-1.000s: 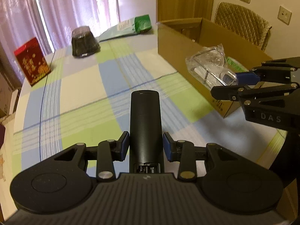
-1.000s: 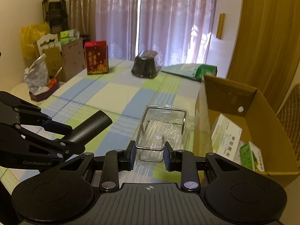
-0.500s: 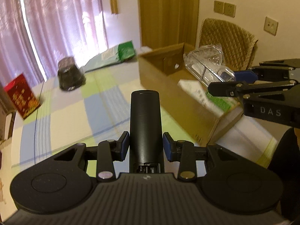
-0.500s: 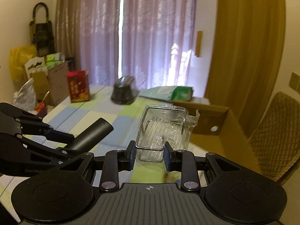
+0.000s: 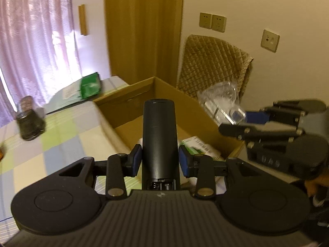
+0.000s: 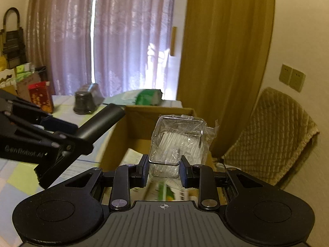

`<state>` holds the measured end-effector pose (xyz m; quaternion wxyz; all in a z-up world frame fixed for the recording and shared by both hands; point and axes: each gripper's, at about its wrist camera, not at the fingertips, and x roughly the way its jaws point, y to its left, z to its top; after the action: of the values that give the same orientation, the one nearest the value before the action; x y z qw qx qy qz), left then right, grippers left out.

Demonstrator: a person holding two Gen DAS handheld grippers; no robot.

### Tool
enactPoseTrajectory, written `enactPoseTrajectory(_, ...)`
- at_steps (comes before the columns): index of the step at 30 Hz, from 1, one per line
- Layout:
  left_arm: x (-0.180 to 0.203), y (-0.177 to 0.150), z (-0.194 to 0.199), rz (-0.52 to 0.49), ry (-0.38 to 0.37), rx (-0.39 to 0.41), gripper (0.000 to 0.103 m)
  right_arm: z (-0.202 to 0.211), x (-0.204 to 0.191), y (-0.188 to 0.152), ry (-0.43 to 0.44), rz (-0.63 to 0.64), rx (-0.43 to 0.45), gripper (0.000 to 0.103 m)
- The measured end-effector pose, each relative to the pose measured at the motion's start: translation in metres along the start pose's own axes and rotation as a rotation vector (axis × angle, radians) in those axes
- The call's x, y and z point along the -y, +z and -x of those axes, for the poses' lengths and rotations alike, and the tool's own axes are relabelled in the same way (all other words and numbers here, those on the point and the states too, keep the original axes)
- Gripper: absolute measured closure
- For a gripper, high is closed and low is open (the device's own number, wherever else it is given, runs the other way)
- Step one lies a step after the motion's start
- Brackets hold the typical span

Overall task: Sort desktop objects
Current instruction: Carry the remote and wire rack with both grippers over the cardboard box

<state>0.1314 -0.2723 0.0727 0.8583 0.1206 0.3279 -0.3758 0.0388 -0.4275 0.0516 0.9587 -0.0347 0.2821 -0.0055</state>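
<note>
Left gripper (image 5: 160, 160) clamped on black remote (image 5: 160, 135), held above open cardboard box (image 5: 131, 107). Right gripper (image 6: 163, 169) clamped on clear plastic-wrapped packet (image 6: 178, 142), also above box. Green-white cartons (image 5: 197, 146) inside box.

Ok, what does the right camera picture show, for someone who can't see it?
The right gripper holds a clear plastic packet above an open cardboard box. On the left, the left gripper holds a black remote.
</note>
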Motion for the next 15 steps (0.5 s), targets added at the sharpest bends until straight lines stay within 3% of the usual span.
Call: enactPoseTrajectory(15, 0.008, 0.01, -0.071, 0.042, -0.042, -0.067, 0.07, -0.021, 0.02, -0.021, 0.009, -0.036, -0.052, 0.074)
